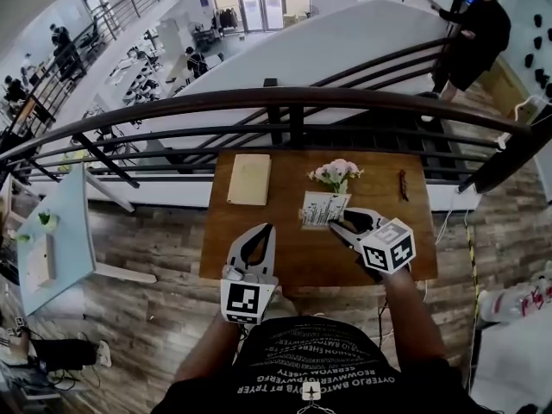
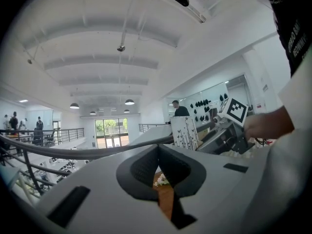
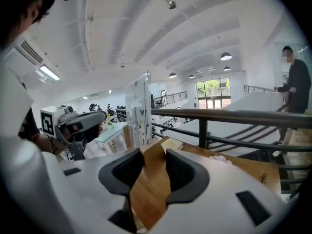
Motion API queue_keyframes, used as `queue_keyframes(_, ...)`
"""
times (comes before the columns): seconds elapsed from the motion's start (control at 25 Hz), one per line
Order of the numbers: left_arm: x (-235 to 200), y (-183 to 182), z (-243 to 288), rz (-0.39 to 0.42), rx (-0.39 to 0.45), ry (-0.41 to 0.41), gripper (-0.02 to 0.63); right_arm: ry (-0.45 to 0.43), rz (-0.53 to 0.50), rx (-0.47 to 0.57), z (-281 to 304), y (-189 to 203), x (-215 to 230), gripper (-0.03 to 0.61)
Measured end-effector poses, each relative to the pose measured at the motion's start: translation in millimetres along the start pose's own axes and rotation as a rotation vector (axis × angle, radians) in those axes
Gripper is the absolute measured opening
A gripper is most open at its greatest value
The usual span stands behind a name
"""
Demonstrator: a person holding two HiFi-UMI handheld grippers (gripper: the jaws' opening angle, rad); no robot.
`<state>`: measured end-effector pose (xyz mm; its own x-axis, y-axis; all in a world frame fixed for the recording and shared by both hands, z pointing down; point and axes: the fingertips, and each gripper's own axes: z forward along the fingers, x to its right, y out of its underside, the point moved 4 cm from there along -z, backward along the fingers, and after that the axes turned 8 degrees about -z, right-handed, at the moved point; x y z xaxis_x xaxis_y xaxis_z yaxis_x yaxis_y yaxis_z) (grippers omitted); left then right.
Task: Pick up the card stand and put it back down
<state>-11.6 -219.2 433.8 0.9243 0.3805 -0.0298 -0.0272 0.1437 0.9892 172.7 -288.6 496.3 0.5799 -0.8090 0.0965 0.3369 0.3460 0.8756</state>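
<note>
The card stand (image 1: 323, 207) is a clear upright holder with a white butterfly-print card in it. It hangs above the middle of the brown wooden table (image 1: 250, 270). My right gripper (image 1: 336, 222) grips it at its lower edge from the right. In the right gripper view the card stand (image 3: 138, 106) rises from the left jaw of my right gripper (image 3: 152, 152). In the left gripper view the card stand (image 2: 186, 133) hangs in the air, with the right gripper beside it. My left gripper (image 1: 266, 229) hovers near the table's front edge, its tips together and nothing between them (image 2: 157, 149).
A small bunch of pink flowers (image 1: 336, 173) stands just behind the card stand. A beige notepad (image 1: 249, 179) lies at the back left of the table, and a small dark object (image 1: 402, 185) at the back right. A dark railing (image 1: 285, 102) runs behind the table. A person (image 1: 474, 33) stands beyond it.
</note>
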Motion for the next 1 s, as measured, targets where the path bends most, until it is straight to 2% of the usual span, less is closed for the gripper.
queue_keyframes(0.24,9.6,2.7,-15.2,0.01,-0.001,-0.003,0.023,-0.018,-0.018,0.064,-19.2,-25.0,-10.1,0.16)
queue_keyframes(0.68,30.9,4.4,-36.3,0.022,-0.012,0.003,0.023,-0.055,-0.046,0.103,-56.9,-63.1,-24.2,0.16)
queue_keyframes(1.0,26.9,0.4,-48.4,0.024,0.004,-0.014,0.023,-0.079,-0.056,0.136,-71.6,-81.1,-34.0,0.16)
